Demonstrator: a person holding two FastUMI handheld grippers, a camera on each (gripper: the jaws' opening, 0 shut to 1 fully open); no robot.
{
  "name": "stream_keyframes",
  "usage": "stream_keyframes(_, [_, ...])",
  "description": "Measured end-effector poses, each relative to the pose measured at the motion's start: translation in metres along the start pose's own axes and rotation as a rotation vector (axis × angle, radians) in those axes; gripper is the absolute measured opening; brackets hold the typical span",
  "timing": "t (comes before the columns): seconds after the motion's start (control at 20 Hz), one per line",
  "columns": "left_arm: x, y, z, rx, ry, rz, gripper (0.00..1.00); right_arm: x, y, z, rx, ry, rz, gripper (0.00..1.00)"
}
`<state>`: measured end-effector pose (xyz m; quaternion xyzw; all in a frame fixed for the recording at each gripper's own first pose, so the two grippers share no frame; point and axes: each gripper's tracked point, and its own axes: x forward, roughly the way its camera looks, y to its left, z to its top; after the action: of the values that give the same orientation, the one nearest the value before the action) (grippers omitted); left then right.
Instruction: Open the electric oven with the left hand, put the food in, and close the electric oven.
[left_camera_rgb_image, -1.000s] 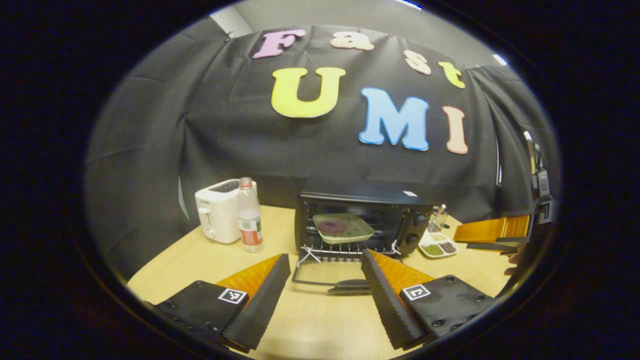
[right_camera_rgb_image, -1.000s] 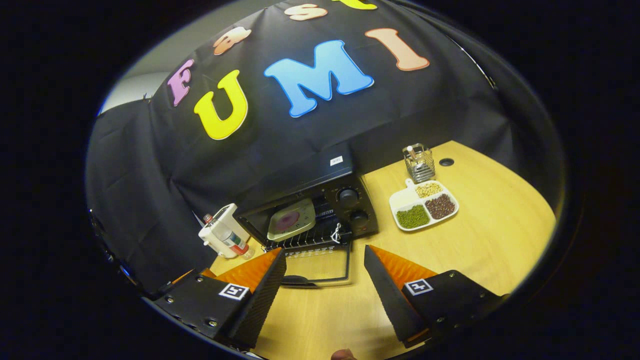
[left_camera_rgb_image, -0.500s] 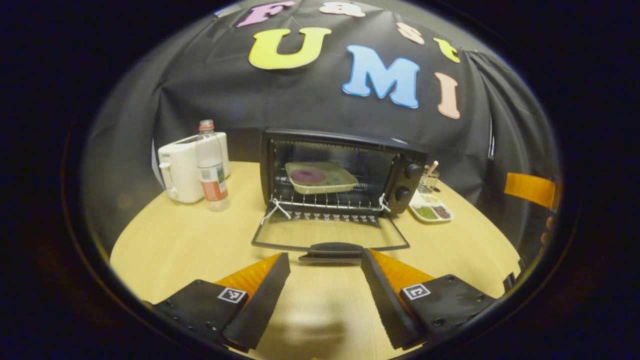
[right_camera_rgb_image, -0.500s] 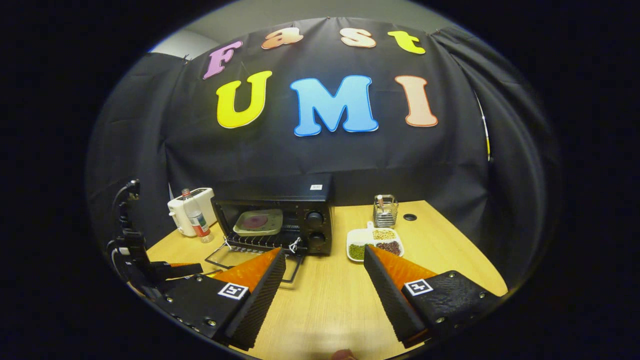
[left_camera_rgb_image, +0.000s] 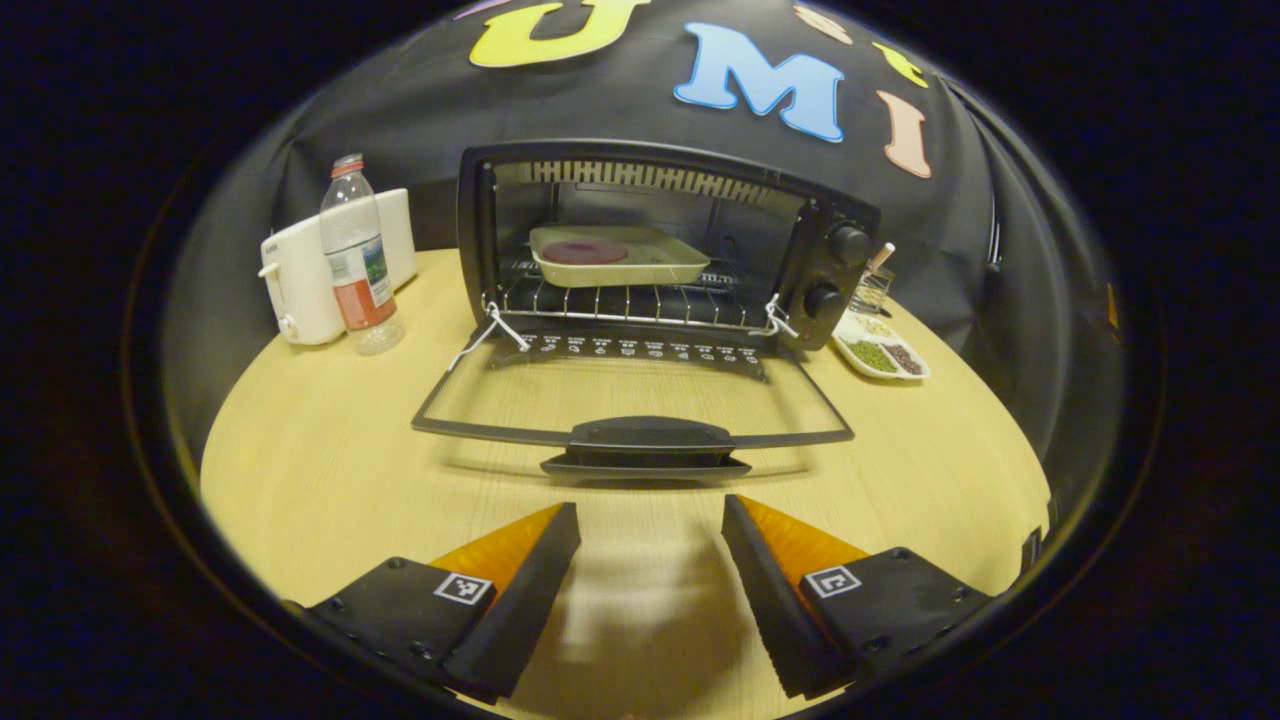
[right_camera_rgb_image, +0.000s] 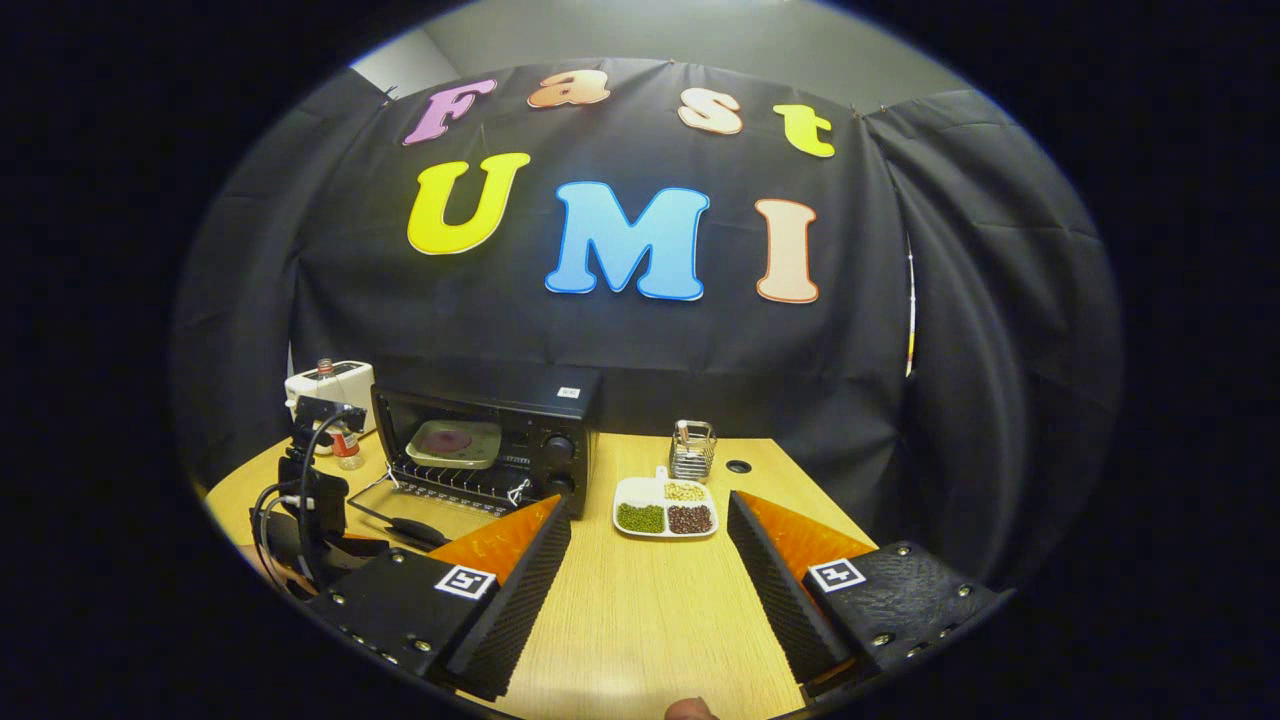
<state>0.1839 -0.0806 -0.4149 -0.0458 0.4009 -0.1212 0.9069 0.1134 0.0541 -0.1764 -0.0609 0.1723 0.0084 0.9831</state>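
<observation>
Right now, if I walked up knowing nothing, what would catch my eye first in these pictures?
Probably the black electric oven at the table's middle, its glass door folded flat toward the left gripper, with a tray of food on the rack inside. Left of it stand a white toaster and a water bottle; to its right lies a divided dish of beans.

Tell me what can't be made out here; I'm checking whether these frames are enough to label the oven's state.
- Oven knob settings: too small in both views.
- Food on the tray: just a dark round patch in the left gripper view; type unclear.
- Toaster: partly hidden behind the water bottle.
- Door handle in the right gripper view: partly blocked by the left hand-held gripper.
</observation>
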Motion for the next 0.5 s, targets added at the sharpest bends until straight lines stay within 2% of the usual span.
stream_keyframes(0.25, [0.017,0.006,0.006,0.060,0.013,0.052,0.95,-0.009,-0.010,-0.008,0.022,0.025,-0.026,0.98])
stream_keyframes(0.3, [0.015,0.007,0.008,0.070,0.002,0.058,0.97,-0.009,-0.011,-0.009,0.024,0.023,-0.027,0.98])
stream_keyframes(0.35, [0.013,0.006,0.013,0.071,-0.013,0.057,0.93,-0.010,-0.012,-0.009,0.028,0.019,-0.026,0.98])
stream_keyframes(0.4, [0.007,0.004,0.020,0.065,-0.040,0.053,0.98,-0.012,-0.011,-0.009,0.034,0.016,-0.021,0.98])
stream_keyframes(0.45, [0.003,0.002,0.035,0.070,-0.092,0.047,0.97,-0.012,-0.009,-0.009,0.041,0.015,-0.013,0.98])
stream_keyframes(0.5, [0.002,0.001,0.034,0.085,-0.069,0.048,0.98,-0.012,-0.006,-0.010,0.047,0.012,-0.003,0.98])
